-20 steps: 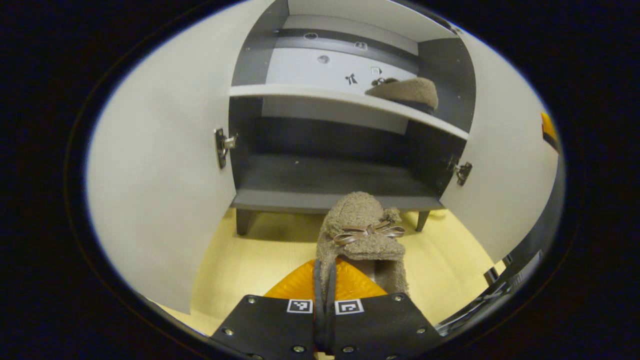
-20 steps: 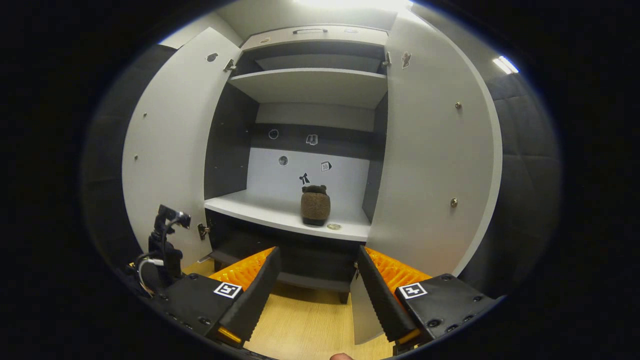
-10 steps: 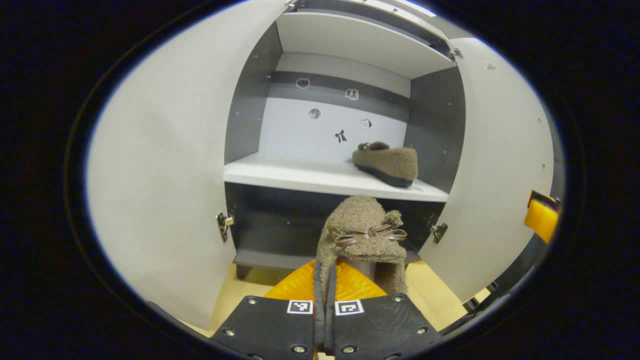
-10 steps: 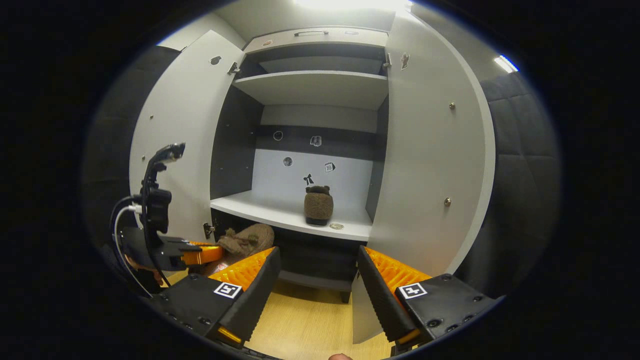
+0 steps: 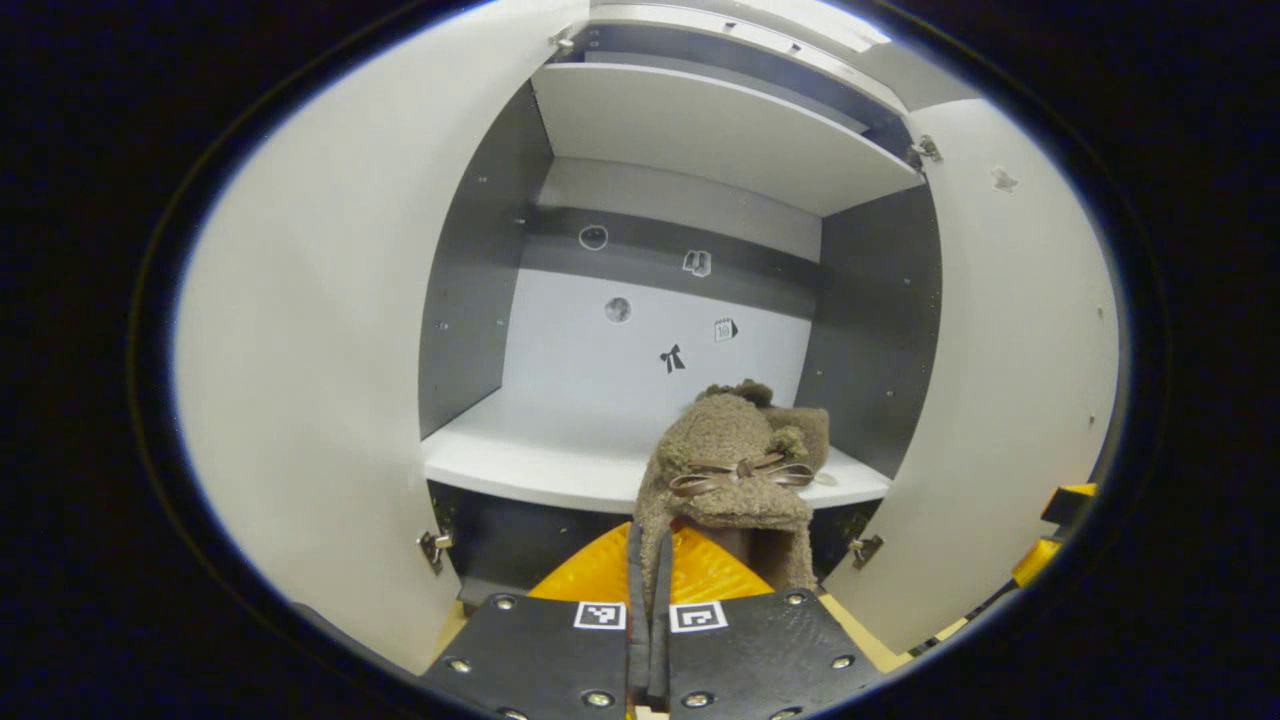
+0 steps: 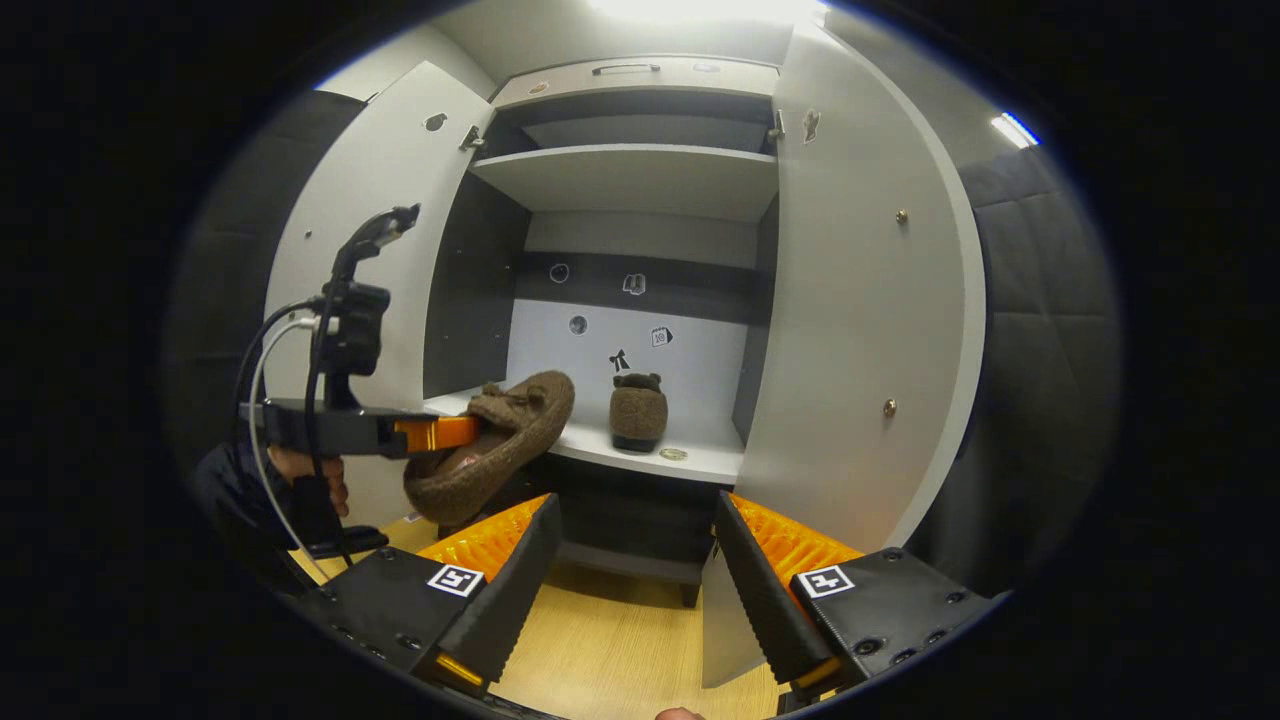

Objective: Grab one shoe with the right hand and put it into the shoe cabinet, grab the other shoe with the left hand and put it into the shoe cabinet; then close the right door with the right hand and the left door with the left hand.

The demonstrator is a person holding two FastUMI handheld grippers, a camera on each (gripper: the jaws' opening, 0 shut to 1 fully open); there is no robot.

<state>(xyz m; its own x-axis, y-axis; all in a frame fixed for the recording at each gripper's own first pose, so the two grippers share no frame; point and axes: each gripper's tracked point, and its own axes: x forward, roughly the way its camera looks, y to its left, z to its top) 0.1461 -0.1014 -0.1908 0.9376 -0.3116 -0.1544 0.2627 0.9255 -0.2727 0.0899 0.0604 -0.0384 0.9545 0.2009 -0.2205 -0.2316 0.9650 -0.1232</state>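
Raised since a second ago, the left gripper (image 6: 470,432) now holds its shoe (image 5: 735,470) level with the middle shelf (image 5: 520,465) of the cabinet (image 6: 640,75), fingers clamped on the heel edge. Both doors stand open. The other shoe (image 6: 637,412) sits on that shelf. The right gripper (image 6: 632,580) hangs back, fingers spread, empty.

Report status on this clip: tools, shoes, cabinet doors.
Left tool shut on second slipper, raised at middle shelf edge. Right tool open, empty. First slipper on shelf. Both doors open, path clear.
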